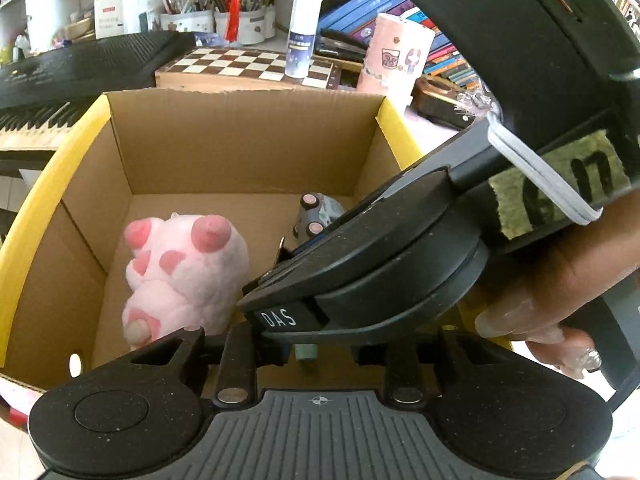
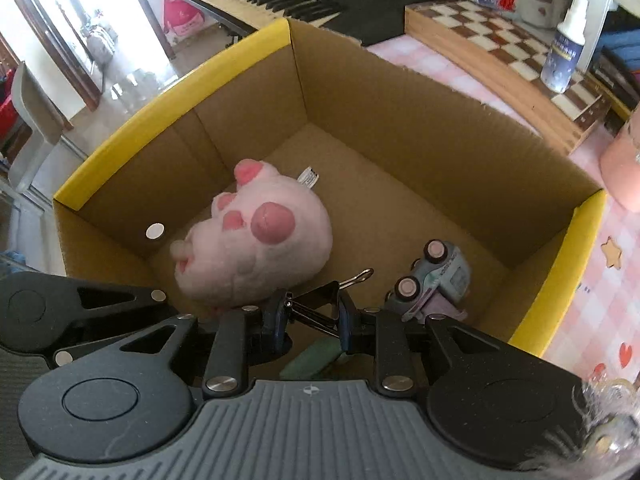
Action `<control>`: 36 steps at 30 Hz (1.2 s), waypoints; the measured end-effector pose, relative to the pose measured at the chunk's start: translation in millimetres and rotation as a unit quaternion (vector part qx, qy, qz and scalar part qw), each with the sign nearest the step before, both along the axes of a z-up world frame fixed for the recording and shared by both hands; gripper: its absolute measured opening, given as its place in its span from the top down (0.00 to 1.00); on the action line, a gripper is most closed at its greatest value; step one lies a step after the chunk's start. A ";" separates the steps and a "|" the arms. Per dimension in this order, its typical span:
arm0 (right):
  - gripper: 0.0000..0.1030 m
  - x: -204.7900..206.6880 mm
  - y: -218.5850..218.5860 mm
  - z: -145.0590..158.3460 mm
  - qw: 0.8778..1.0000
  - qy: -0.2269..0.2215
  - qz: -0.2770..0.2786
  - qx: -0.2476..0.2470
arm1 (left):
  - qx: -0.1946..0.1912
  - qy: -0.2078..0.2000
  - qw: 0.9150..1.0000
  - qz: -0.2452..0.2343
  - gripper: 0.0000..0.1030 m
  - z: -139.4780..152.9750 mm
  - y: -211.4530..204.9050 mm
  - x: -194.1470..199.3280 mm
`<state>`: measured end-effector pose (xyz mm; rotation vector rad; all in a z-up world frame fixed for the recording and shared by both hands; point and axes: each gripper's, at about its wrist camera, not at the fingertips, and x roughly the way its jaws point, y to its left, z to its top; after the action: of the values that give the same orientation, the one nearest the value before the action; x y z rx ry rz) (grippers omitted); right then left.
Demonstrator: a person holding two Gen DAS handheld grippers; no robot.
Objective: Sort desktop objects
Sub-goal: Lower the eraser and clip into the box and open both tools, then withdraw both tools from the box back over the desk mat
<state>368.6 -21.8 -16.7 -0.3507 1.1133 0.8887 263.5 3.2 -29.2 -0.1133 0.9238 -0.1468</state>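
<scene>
Right gripper (image 2: 312, 316) pinches a black binder clip (image 2: 316, 308) over the cardboard box (image 2: 400, 120), near its front wall. Left gripper's (image 1: 296, 344) jaws nearly closed; whether they hold anything is hidden. Plush toy (image 2: 256, 240) lies by the left wall, toy car (image 2: 436, 280) toward the right.

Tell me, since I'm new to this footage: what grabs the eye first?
A pink plush toy lies in the yellow-edged cardboard box, a small toy car tipped beside it. Above the box, the right gripper pinches a black binder clip.
</scene>
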 end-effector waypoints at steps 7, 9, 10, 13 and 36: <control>0.64 -9.8 -10.7 16.7 0.998 -0.025 -0.028 0.044 | 0.006 -0.044 0.999 0.005 0.50 11.1 2.7 -15.1; 0.62 -18.9 -19.8 27.8 0.996 -0.035 -0.043 0.075 | 0.007 -0.058 0.998 0.006 0.50 15.5 4.8 -21.3; 0.62 -25.5 -25.1 33.7 0.994 -0.047 -0.052 0.088 | 0.006 -0.067 0.998 0.008 0.50 18.4 6.7 -24.9; 0.62 -46.3 -41.1 49.2 0.986 -0.092 -0.085 0.109 | 0.000 -0.093 0.995 0.024 0.47 28.1 14.6 -40.0; 0.59 -226.0 -106.7 58.8 0.892 -0.293 -0.317 0.136 | 0.033 -0.181 0.975 0.122 0.37 49.9 83.8 -176.3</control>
<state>142.6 -128.5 42.0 0.0021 0.4678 0.3004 87.3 87.0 20.7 -0.1334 0.5443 0.0907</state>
